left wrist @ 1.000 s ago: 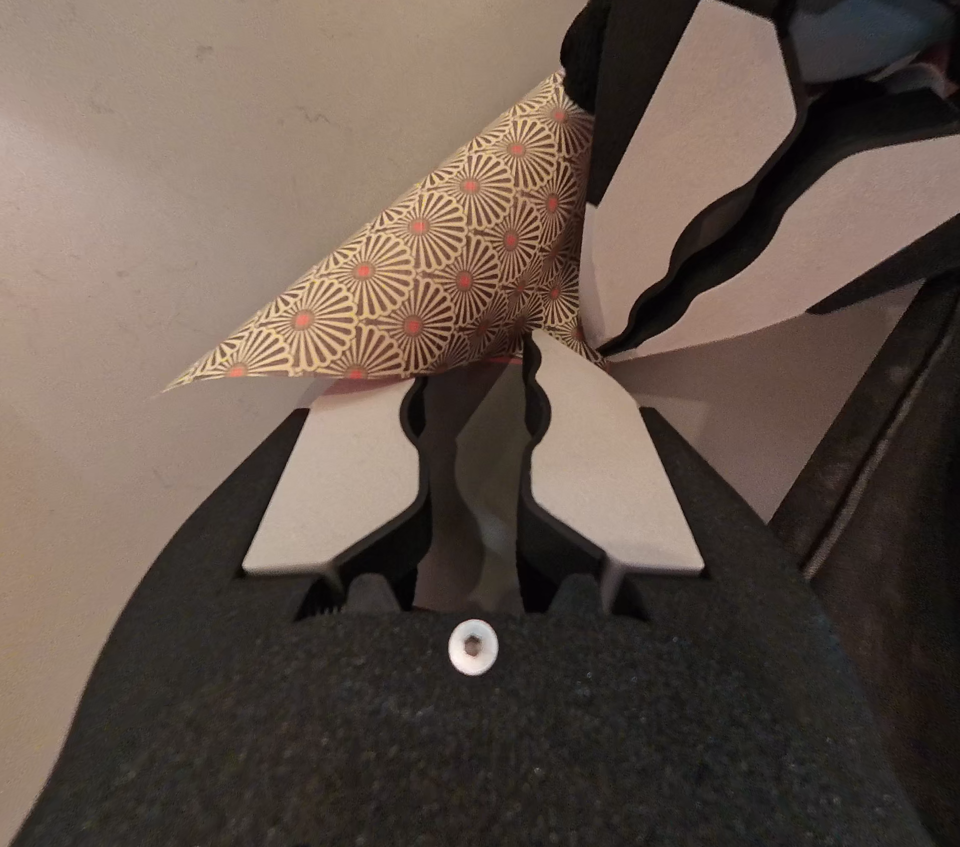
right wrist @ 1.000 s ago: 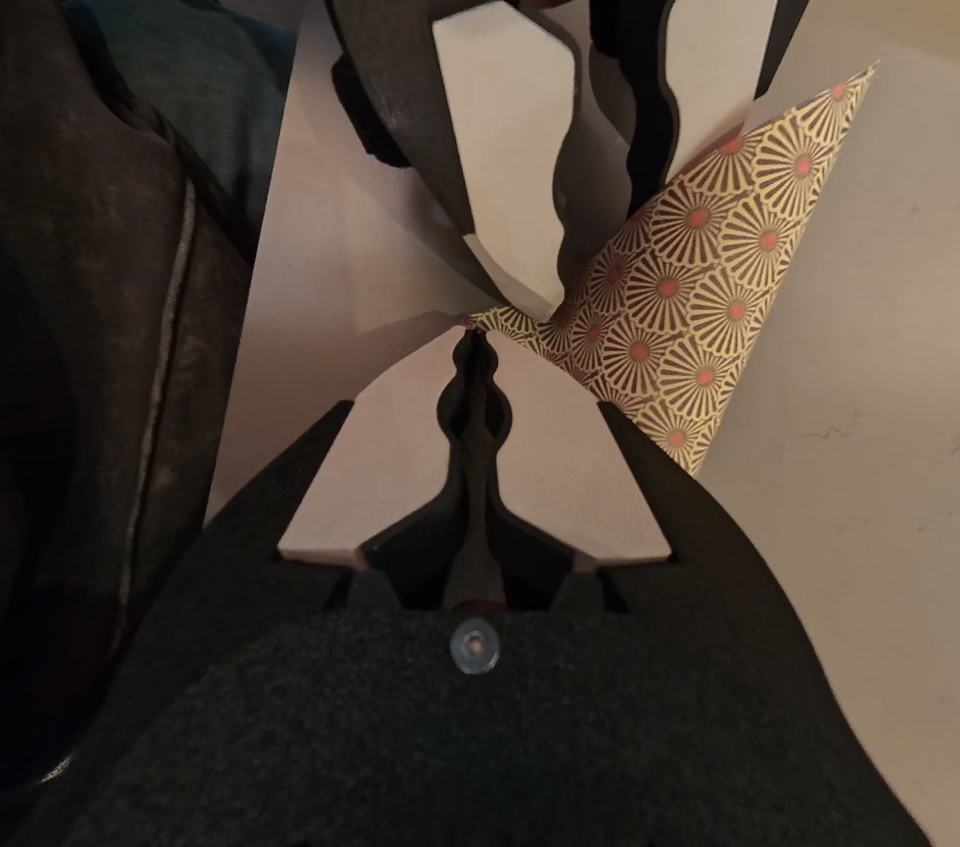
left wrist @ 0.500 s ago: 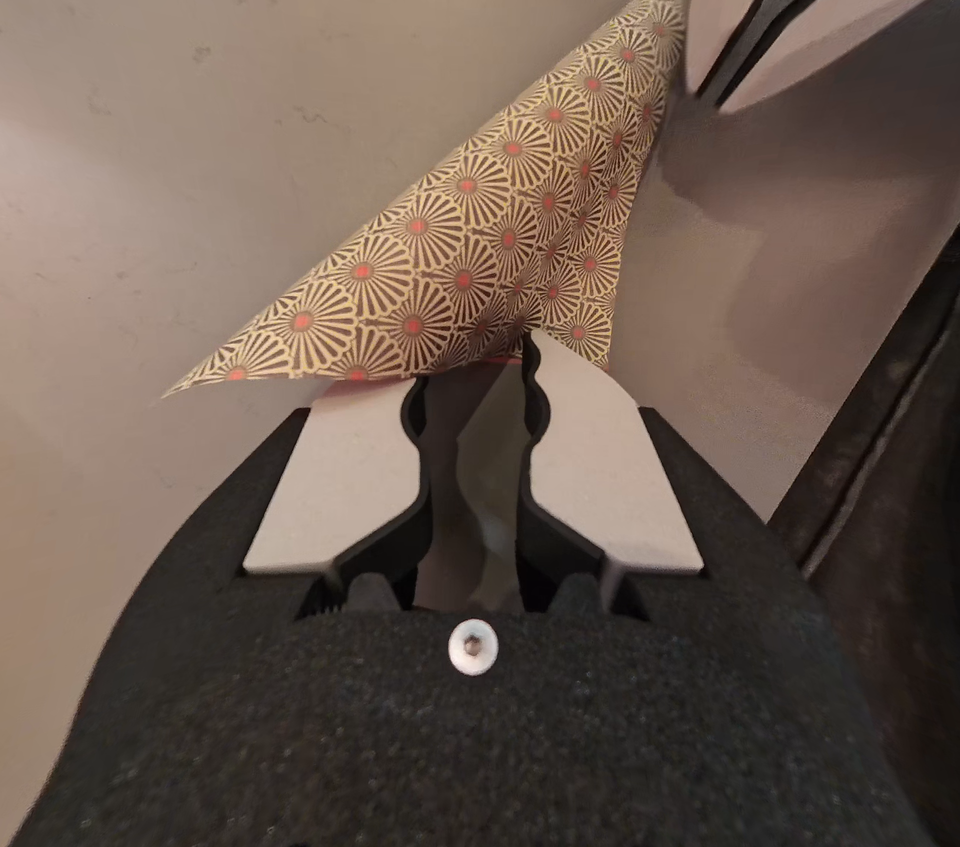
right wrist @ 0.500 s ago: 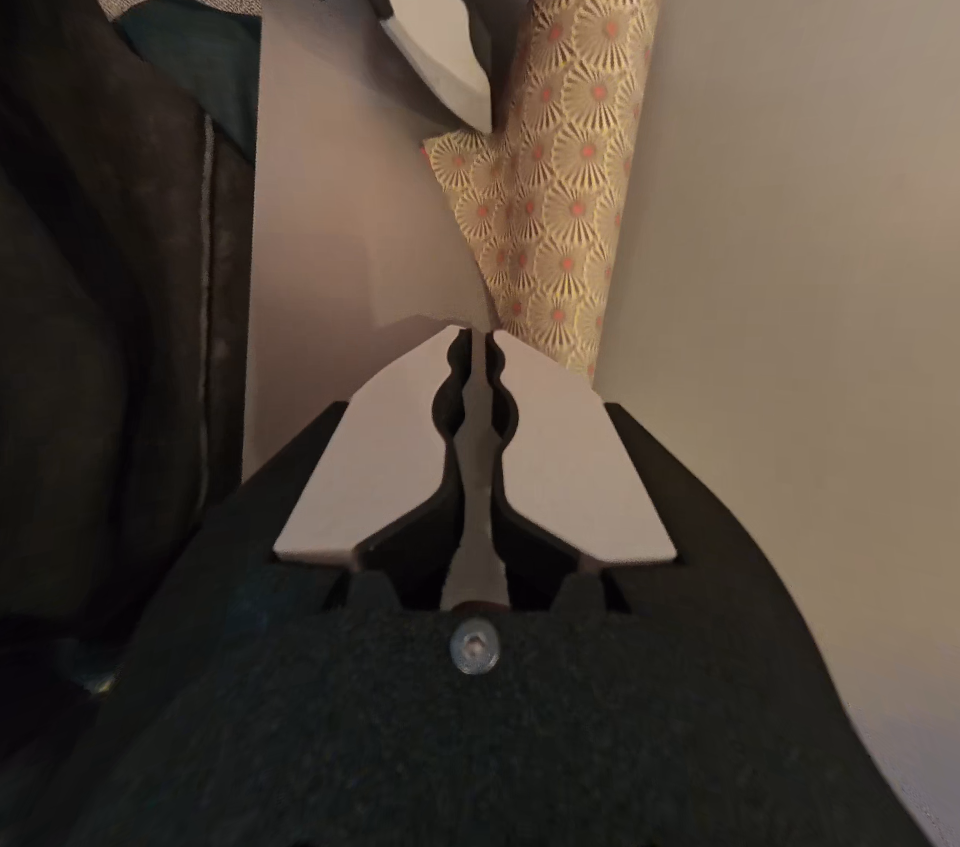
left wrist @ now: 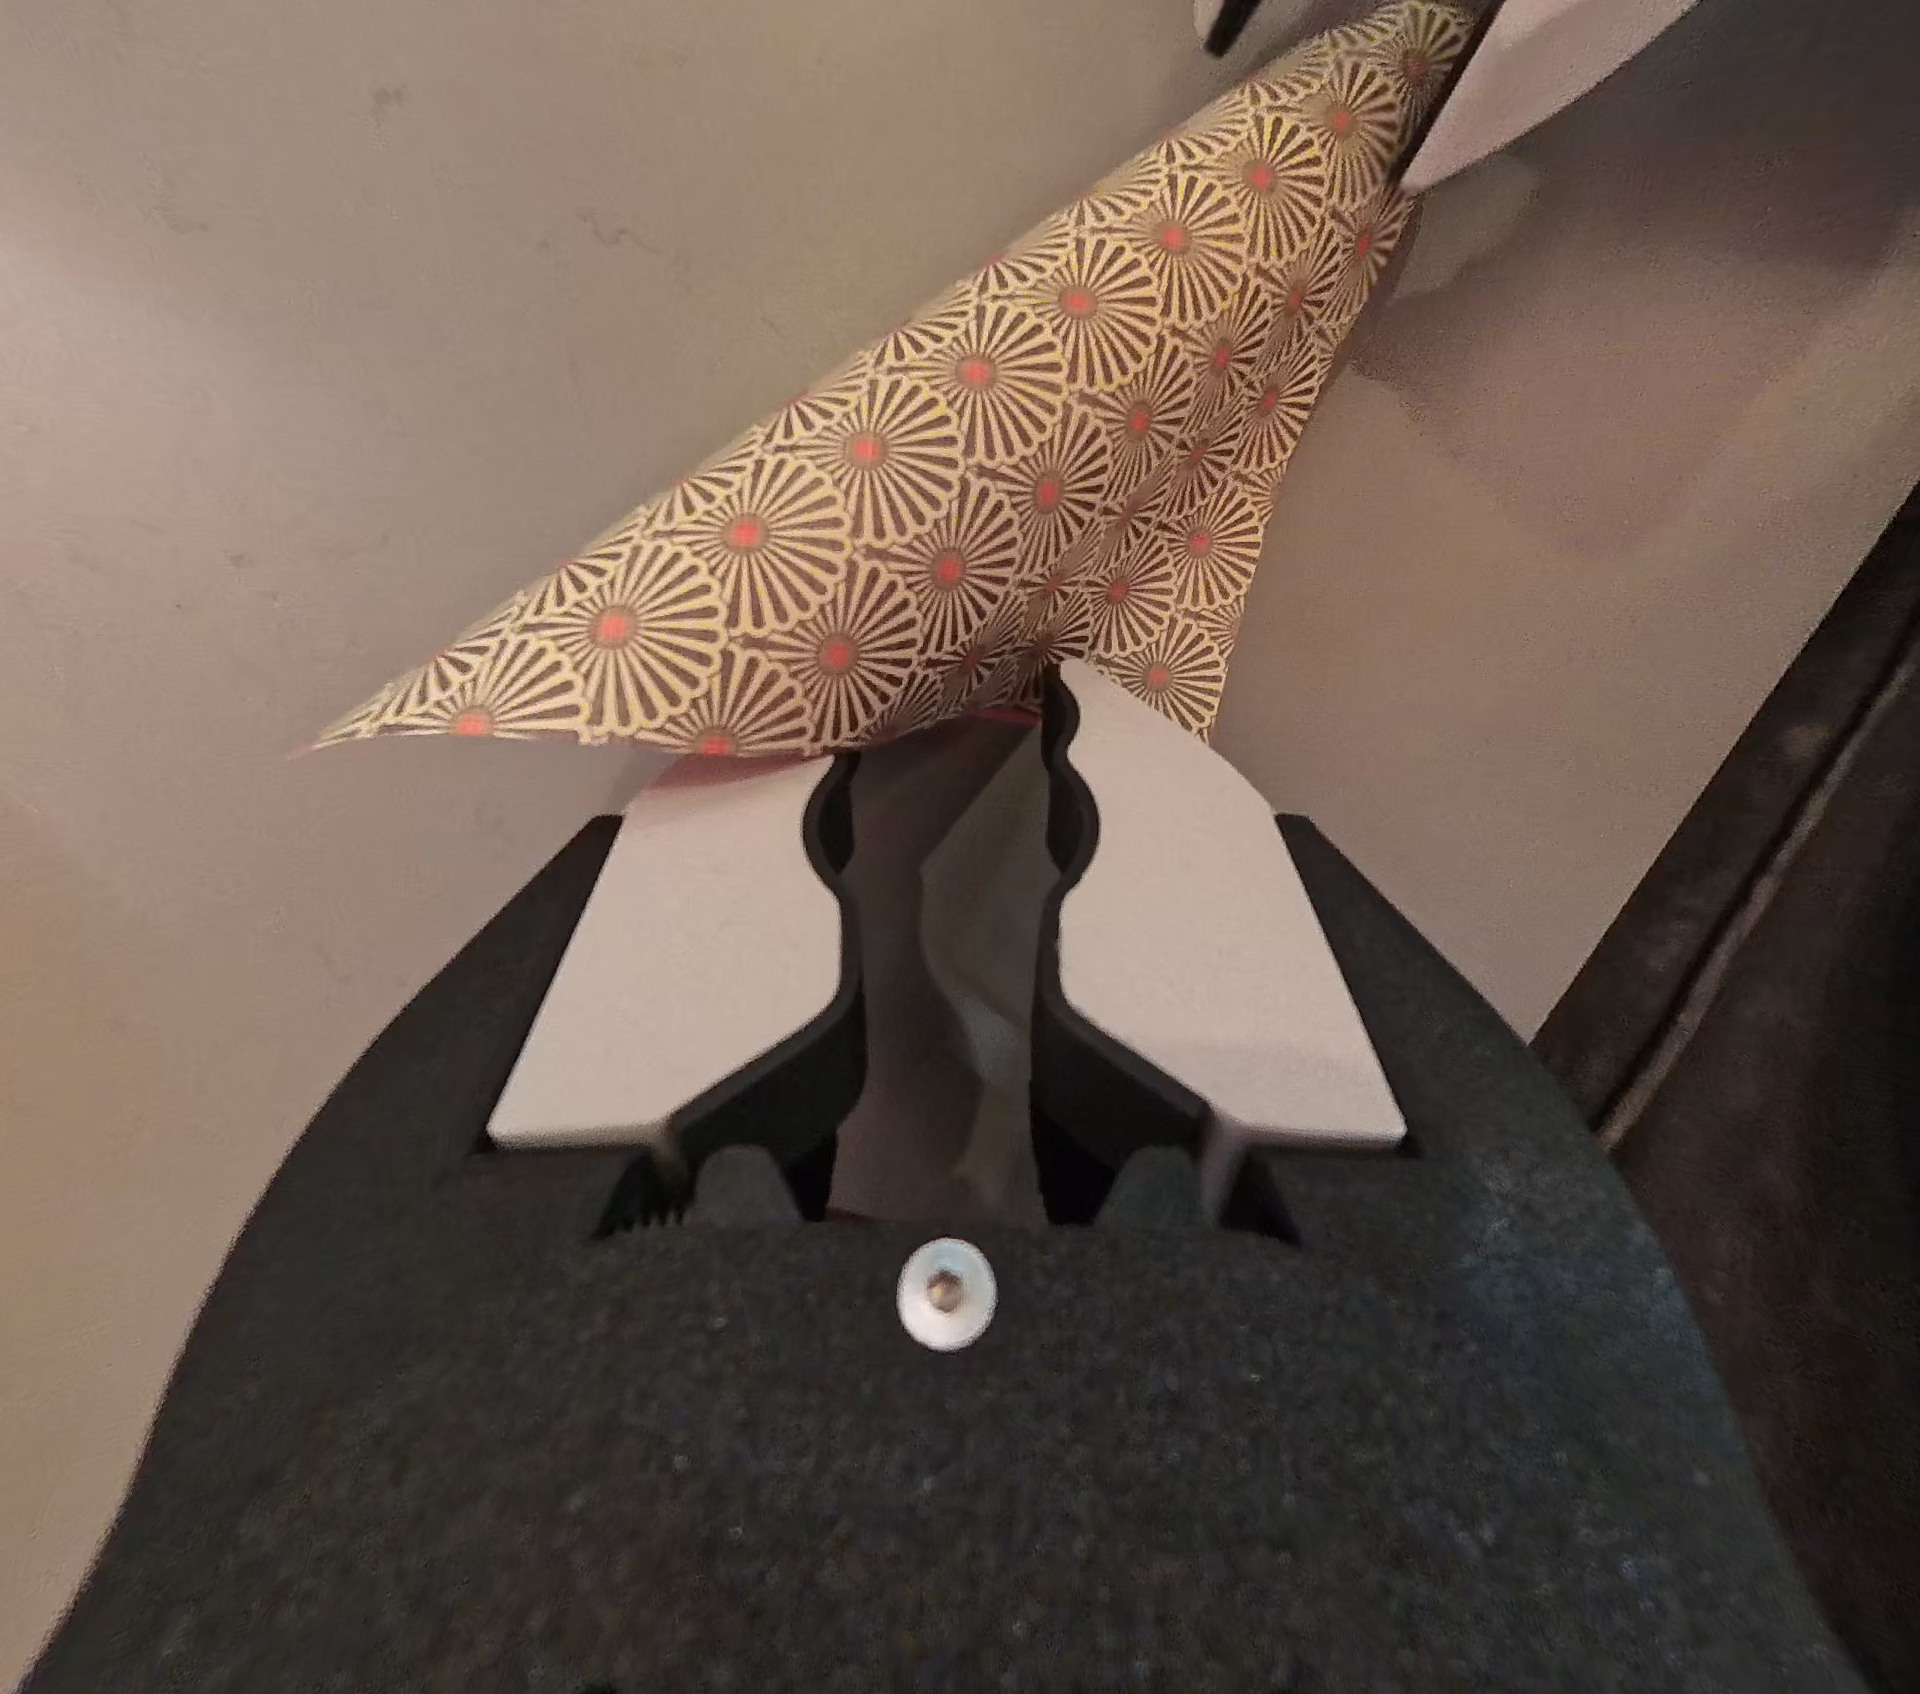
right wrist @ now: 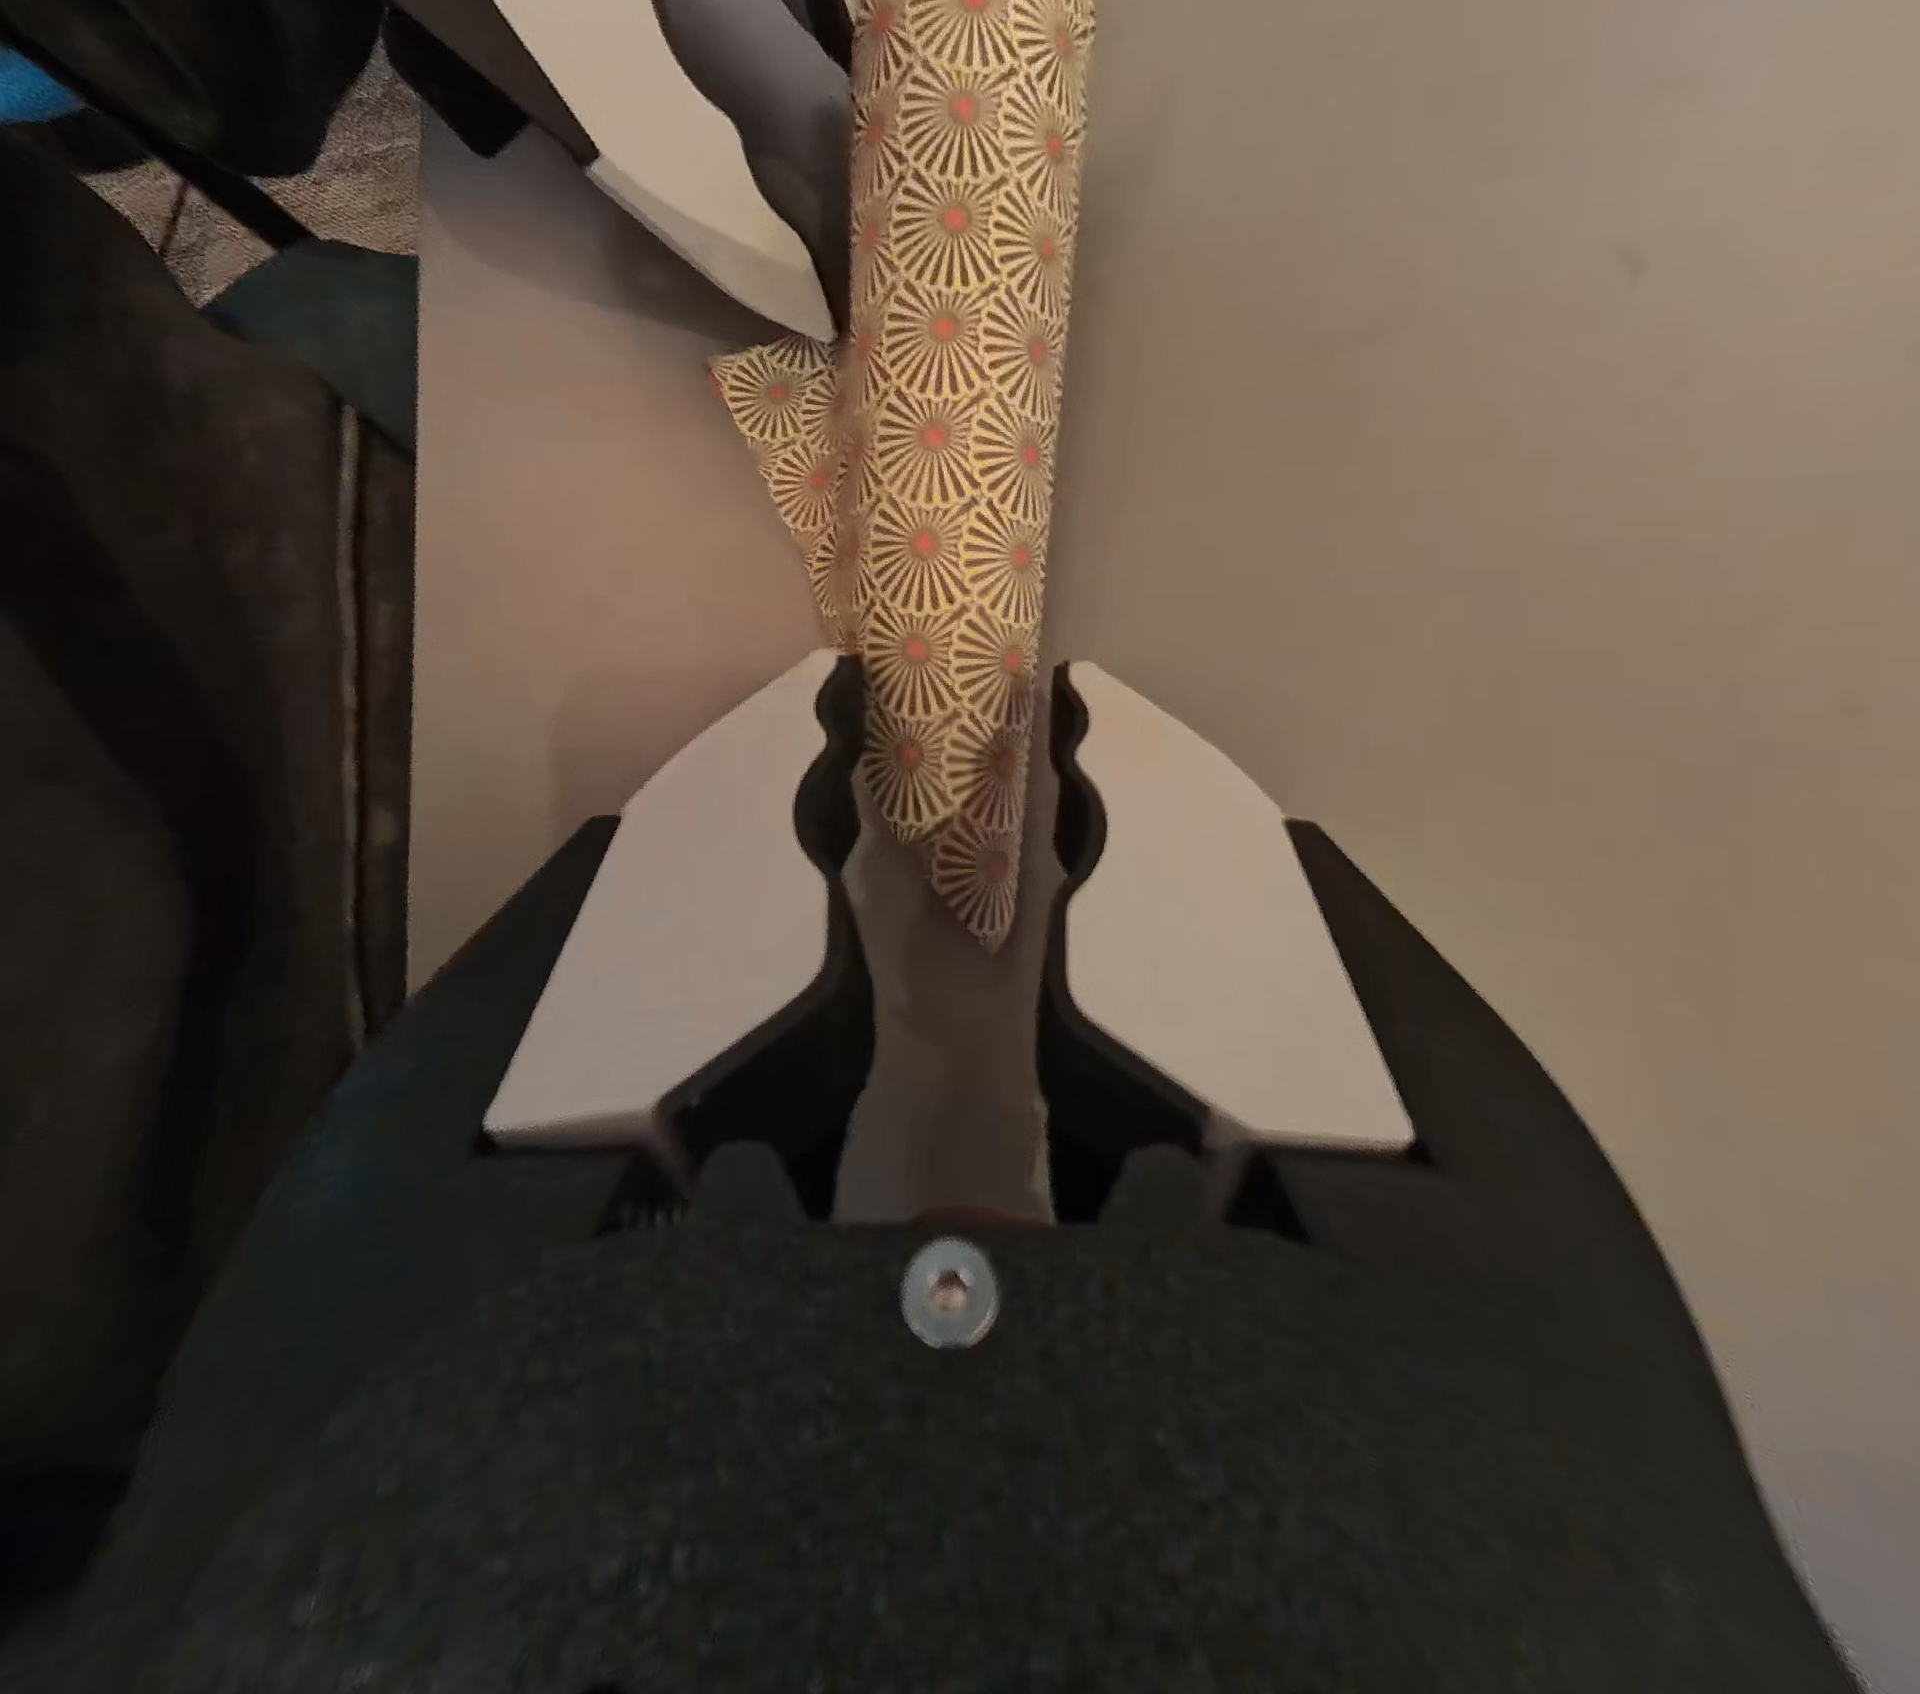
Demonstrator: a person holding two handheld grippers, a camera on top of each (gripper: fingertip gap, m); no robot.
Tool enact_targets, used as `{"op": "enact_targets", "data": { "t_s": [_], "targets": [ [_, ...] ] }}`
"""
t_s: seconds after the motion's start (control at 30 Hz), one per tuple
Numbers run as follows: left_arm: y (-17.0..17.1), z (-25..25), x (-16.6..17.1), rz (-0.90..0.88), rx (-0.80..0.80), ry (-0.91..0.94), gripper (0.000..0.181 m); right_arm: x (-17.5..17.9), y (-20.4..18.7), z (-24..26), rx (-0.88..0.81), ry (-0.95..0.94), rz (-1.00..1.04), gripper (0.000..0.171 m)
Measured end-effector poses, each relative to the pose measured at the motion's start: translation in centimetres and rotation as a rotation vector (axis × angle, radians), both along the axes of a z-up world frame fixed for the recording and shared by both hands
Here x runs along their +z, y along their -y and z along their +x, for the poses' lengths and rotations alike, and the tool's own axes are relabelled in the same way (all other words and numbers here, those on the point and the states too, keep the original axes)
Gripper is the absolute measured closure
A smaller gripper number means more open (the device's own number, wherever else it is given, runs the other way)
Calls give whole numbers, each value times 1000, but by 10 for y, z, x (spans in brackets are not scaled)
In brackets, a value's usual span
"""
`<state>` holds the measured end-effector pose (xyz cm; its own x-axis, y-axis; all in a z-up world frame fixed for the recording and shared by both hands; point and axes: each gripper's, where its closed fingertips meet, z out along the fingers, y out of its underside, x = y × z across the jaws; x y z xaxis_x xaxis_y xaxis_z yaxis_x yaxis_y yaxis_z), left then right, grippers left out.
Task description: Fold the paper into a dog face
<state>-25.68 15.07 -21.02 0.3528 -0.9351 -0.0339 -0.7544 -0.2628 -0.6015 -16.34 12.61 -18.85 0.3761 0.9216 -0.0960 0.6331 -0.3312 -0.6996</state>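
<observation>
- I judge the step in hand to be taking hold of a free corner of the folded paper (left wrist: 997, 491) with my right gripper (right wrist: 951, 678) so I can bring it over for the next crease of the dog face.
- To do it well, I would close the right fingers only once the corner sits squarely between them, and pinch close to the tip so the flap does not buckle.
- I would hold the left side steady meanwhile; if both ends pull at once, the soft sheet may twist and the crease will land off line.
- The paper, patterned with sunburst flowers in brown, cream and red, is lifted off the pale counter (left wrist: 364, 210) and curves between the two grippers.
- My left gripper (left wrist: 956, 730) has its near edge just over the finger tips. These fingers have a clear gap at the base, and the sheet hides their tips, so I cannot tell whether they pinch it or only prop it.
- My right fingers (right wrist: 1195, 917) stand apart, with the paper's pointed corner lying in the gap between them, not yet squeezed.
- In the right wrist view the paper runs straight away from that gap as a narrow upright band, and the left gripper meets its left side farther up.
- A dark garment (right wrist: 156, 709) fills the left margin, beside the counter's edge.
</observation>
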Motion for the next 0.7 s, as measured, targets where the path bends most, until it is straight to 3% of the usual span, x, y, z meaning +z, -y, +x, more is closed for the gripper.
{"op": "enact_targets", "data": {
  "t_s": [0.37,0.7],
  "targets": [
    [2,0,0,-15,-10,-11,148,-17,-7,0,-62,14,-119,144],
    [4,0,1,-6,-6,-16,148,-18,-13,-2,-68,75,-66,142]
  ]
}}
